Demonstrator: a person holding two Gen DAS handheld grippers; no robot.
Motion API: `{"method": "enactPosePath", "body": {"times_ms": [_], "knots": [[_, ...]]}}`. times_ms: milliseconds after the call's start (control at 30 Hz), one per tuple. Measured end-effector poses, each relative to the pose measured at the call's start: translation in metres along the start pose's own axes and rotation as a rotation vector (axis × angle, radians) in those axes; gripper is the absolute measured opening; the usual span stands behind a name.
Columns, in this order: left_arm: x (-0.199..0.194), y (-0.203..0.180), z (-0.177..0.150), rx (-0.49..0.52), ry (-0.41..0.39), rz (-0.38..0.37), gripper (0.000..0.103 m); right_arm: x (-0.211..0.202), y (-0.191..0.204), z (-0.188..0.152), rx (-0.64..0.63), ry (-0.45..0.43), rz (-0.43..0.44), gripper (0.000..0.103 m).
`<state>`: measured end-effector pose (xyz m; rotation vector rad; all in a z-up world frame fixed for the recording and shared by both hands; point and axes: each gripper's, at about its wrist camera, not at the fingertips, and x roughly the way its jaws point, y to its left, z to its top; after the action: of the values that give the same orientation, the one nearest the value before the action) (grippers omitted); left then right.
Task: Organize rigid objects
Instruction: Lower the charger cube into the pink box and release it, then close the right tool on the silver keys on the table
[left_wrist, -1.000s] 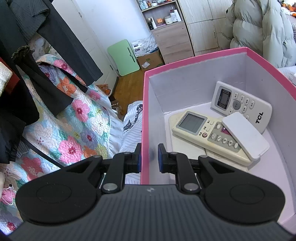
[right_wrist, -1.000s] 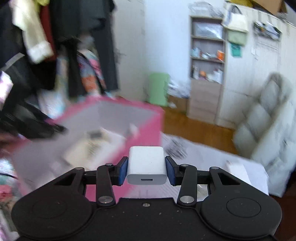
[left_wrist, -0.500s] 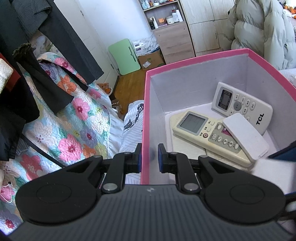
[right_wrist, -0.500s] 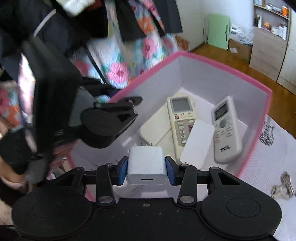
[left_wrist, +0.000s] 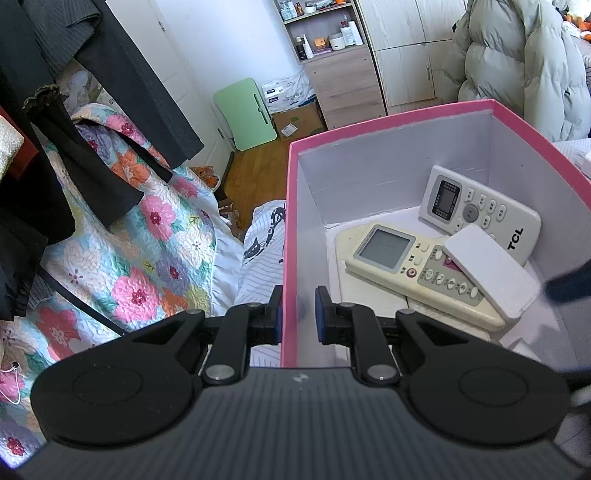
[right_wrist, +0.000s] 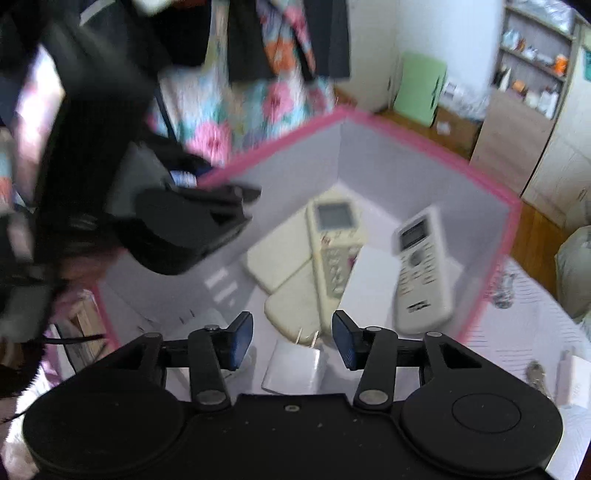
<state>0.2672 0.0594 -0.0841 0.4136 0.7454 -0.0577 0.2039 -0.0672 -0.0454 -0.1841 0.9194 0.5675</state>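
The pink box (left_wrist: 388, 118) has white inner walls. It holds a white TCL remote (left_wrist: 480, 210), a cream remote (left_wrist: 406, 262) and a flat white case (left_wrist: 491, 273). My left gripper (left_wrist: 298, 310) is shut on the box's near left wall, one pad on each side. My right gripper (right_wrist: 293, 339) hangs over the box (right_wrist: 424, 140) with its jaws opening. A white charger plug (right_wrist: 295, 365), prongs pointing forward, lies loose between and below the blue pads (right_wrist: 242, 341), which no longer press it. A blue pad of the right gripper (left_wrist: 569, 284) shows at the left wrist view's right edge.
A floral quilt (left_wrist: 140, 258) and dark hanging clothes (left_wrist: 74, 110) lie left of the box. A grey puffer coat (left_wrist: 517, 62), drawers and shelves stand behind. Keys (right_wrist: 535, 369) and a small white item (right_wrist: 572, 376) lie on the striped sheet to the right.
My right gripper swung over the pink box and its jaws parted, letting go of the white charger plug. My left gripper stayed clamped on the box wall.
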Motion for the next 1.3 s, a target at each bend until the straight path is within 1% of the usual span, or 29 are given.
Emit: {"method": "enactPosePath", "body": {"times_ms": [133, 233, 300, 367, 433, 500, 600, 700, 833, 933, 1000, 1133, 1167, 1200, 1233, 1267, 1300], "knots": [[0.000, -0.001, 0.001, 0.000, 0.001, 0.002, 0.014, -0.050, -0.013, -0.019, 0.032, -0.138, -0.027, 0.053], [0.000, -0.001, 0.000, 0.000, 0.001, 0.002, 0.014, -0.085, -0.028, -0.040, 0.075, -0.238, -0.070, 0.060], [0.000, -0.001, 0.001, -0.002, 0.001, 0.001, 0.014, -0.099, -0.042, -0.053, 0.105, -0.272, -0.117, 0.060], [0.000, -0.001, 0.000, -0.003, 0.001, 0.002, 0.014, -0.105, -0.056, -0.067, 0.138, -0.267, -0.162, 0.060], [0.000, -0.001, 0.000, -0.002, 0.001, 0.001, 0.014, -0.101, -0.074, -0.081, 0.184, -0.250, -0.178, 0.060], [0.000, -0.001, 0.000, 0.000, 0.002, 0.002, 0.014, -0.094, -0.088, -0.095, 0.222, -0.215, -0.186, 0.060], [0.000, 0.001, 0.000, -0.001, 0.000, 0.000, 0.014, -0.079, -0.107, -0.108, 0.287, -0.167, -0.199, 0.060], [0.000, 0.001, 0.000, 0.000, 0.000, 0.001, 0.014, -0.063, -0.123, -0.122, 0.339, -0.139, -0.223, 0.060], [0.000, 0.002, -0.001, 0.000, 0.000, 0.000, 0.014, -0.039, -0.136, -0.127, 0.348, -0.156, -0.266, 0.060], [0.000, 0.002, -0.001, 0.000, 0.000, -0.001, 0.014, -0.019, -0.143, -0.123, 0.341, -0.175, -0.305, 0.060], [0.000, 0.003, -0.001, 0.000, 0.000, -0.001, 0.014, -0.007, -0.148, -0.118, 0.341, -0.187, -0.310, 0.060], [0.000, 0.003, -0.001, -0.001, -0.001, -0.002, 0.014, 0.013, -0.160, -0.111, 0.391, -0.213, -0.311, 0.060], [0.000, 0.003, -0.001, 0.000, 0.000, -0.002, 0.014, 0.017, -0.161, -0.111, 0.397, -0.212, -0.318, 0.059], [0.000, 0.003, -0.001, -0.001, -0.001, -0.003, 0.014, 0.020, -0.160, -0.111, 0.387, -0.225, -0.345, 0.055], [0.000, 0.002, -0.001, 0.000, -0.001, -0.003, 0.014, 0.023, -0.157, -0.110, 0.358, -0.228, -0.386, 0.042], [0.000, 0.002, -0.001, 0.003, 0.000, -0.001, 0.014, 0.025, -0.153, -0.109, 0.320, -0.222, -0.428, 0.019], [0.000, 0.002, -0.001, 0.002, 0.000, 0.000, 0.014, 0.026, -0.151, -0.109, 0.293, -0.225, -0.456, 0.006]]}}
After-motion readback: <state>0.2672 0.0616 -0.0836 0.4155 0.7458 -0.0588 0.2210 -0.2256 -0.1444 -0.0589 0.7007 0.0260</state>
